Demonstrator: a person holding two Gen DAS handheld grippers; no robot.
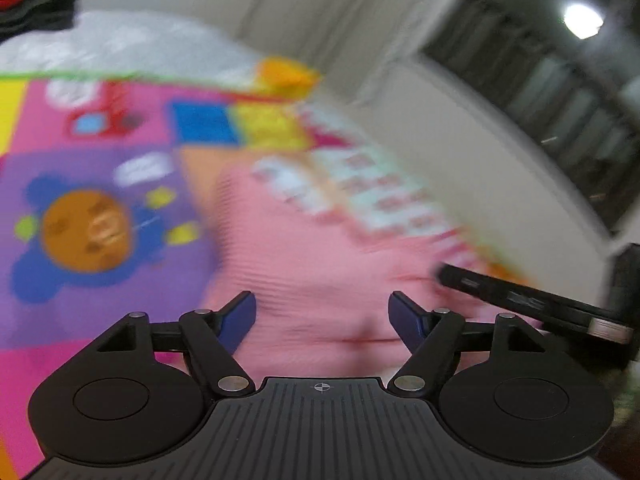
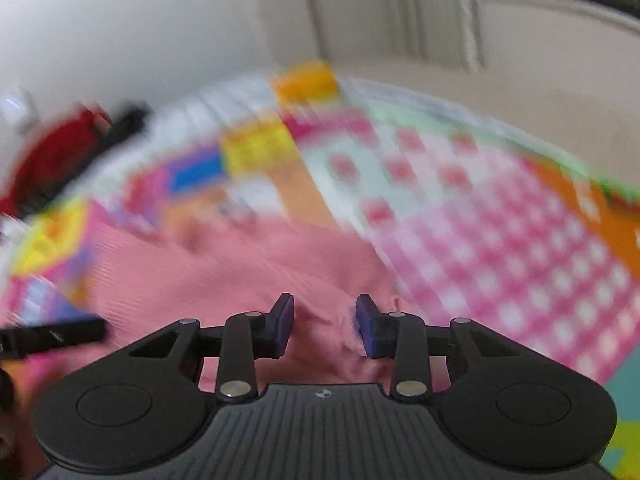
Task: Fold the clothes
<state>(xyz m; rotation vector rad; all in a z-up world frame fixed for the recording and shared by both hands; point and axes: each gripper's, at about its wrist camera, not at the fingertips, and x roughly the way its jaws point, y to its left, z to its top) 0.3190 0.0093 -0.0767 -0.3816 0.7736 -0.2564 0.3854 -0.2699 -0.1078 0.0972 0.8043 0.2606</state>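
The pink ribbed garment [image 1: 320, 248] lies rumpled on a bright patterned play mat [image 1: 100, 160]. The left gripper [image 1: 322, 312] hangs above it, jaws wide apart and empty. The right gripper [image 2: 325, 326] is narrower yet parted, seemingly brushing a fold, though blur obscures contact.

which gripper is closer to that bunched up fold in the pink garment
Right. The right gripper has its jaws open around the bunched fold of the pink ribbed garment. The left gripper hovers open over flatter cloth.

Clothes pile [image 1: 36, 4] crowds the mat's [image 1: 100, 168] far corner.
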